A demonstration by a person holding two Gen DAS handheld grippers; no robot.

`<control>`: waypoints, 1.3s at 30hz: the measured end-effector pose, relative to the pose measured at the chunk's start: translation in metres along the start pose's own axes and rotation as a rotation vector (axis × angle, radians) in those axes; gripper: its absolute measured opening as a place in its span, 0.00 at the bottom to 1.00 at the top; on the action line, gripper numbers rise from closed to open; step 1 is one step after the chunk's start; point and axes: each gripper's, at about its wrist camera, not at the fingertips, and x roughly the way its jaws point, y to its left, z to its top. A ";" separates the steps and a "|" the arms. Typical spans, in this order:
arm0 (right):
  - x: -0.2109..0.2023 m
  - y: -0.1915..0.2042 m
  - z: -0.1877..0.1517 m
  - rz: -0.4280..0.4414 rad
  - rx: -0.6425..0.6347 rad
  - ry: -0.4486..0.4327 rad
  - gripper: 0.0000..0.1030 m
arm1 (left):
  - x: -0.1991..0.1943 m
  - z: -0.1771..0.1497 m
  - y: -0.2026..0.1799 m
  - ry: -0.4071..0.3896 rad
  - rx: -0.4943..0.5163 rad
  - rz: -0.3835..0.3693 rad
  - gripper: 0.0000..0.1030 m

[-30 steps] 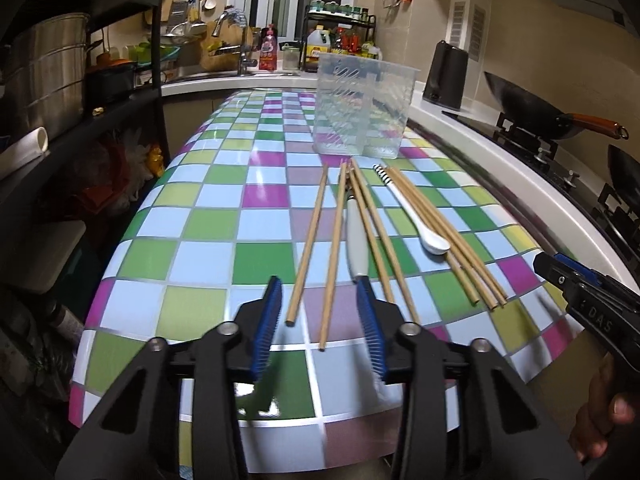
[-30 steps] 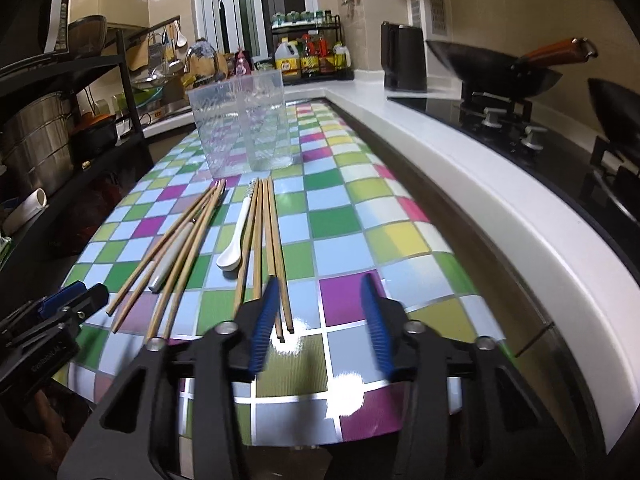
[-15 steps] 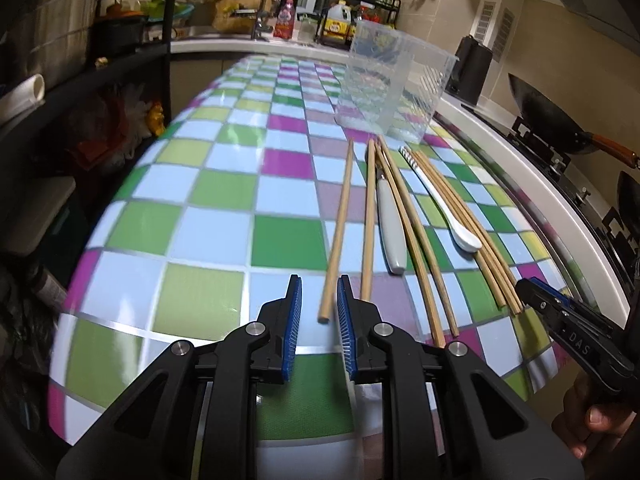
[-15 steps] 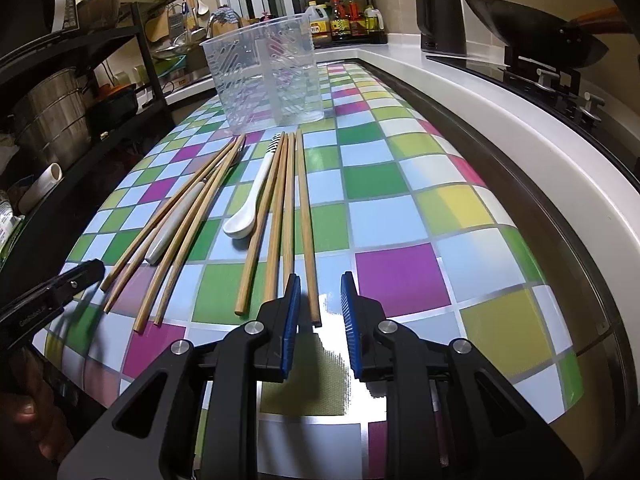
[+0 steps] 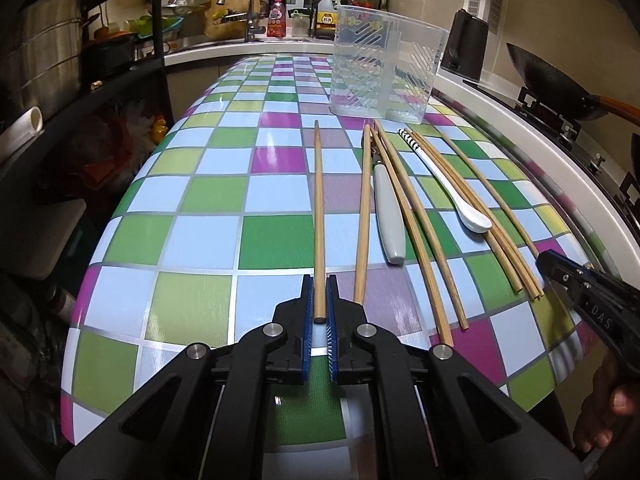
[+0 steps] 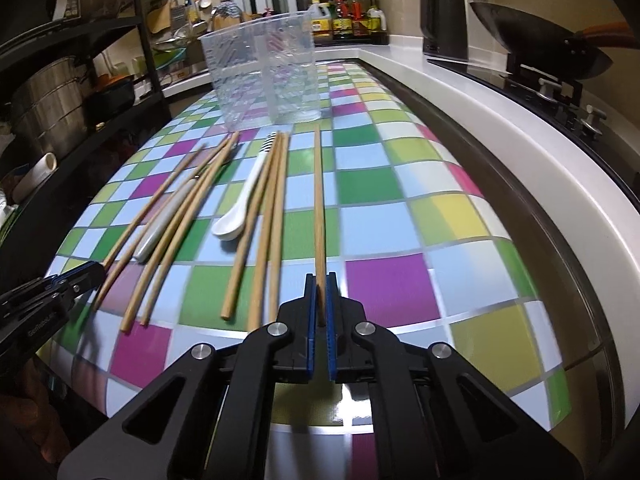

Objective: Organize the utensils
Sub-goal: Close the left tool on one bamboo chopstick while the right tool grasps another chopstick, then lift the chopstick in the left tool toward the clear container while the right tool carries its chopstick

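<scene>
My left tool (image 5: 319, 300): pinching the near end of 1 bamboo chopstick (image 5: 319, 216), lower centre of frame. My right tool (image 6: 320, 300): pinching another chopstick (image 6: 318, 208), lower centre. Remaining chopsticks (image 5: 420, 216), white spoon (image 5: 456, 196): flat on checkered desk (image 5: 192, 200). Clear holder (image 5: 380, 68): upper centre.

Left tool (image 5: 319, 296) clamps leftmost chopstick (image 5: 319, 208) (near end) — flat.

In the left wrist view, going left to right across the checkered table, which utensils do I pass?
Chopstick held in the left gripper fingers → loose chopstick → grey-handled utensil → pair of chopsticks → white spoon → chopstick bundle, by the right gripper.
</scene>
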 end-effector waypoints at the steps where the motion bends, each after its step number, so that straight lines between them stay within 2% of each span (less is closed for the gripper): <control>1: 0.000 -0.001 0.001 -0.003 -0.002 0.003 0.05 | 0.000 -0.001 -0.001 -0.008 0.014 0.001 0.06; 4: 0.001 0.000 0.002 -0.010 -0.015 0.016 0.05 | -0.001 -0.004 -0.001 -0.034 0.050 -0.008 0.06; 7: 0.002 0.000 0.004 -0.011 -0.001 0.025 0.05 | -0.001 -0.002 0.002 -0.025 0.022 -0.023 0.07; 17: 0.005 0.009 0.005 -0.040 -0.022 0.028 0.08 | 0.002 0.002 0.001 -0.012 0.018 -0.018 0.07; 25: 0.005 0.015 0.005 -0.076 -0.031 0.029 0.05 | 0.005 0.004 -0.001 -0.009 0.028 -0.020 0.07; 36: 0.007 0.021 0.008 -0.113 -0.054 0.033 0.05 | 0.009 0.006 -0.012 -0.038 0.073 0.011 0.06; 39: 0.007 0.018 0.009 -0.119 -0.024 0.037 0.04 | 0.010 0.006 -0.013 -0.043 0.076 0.006 0.06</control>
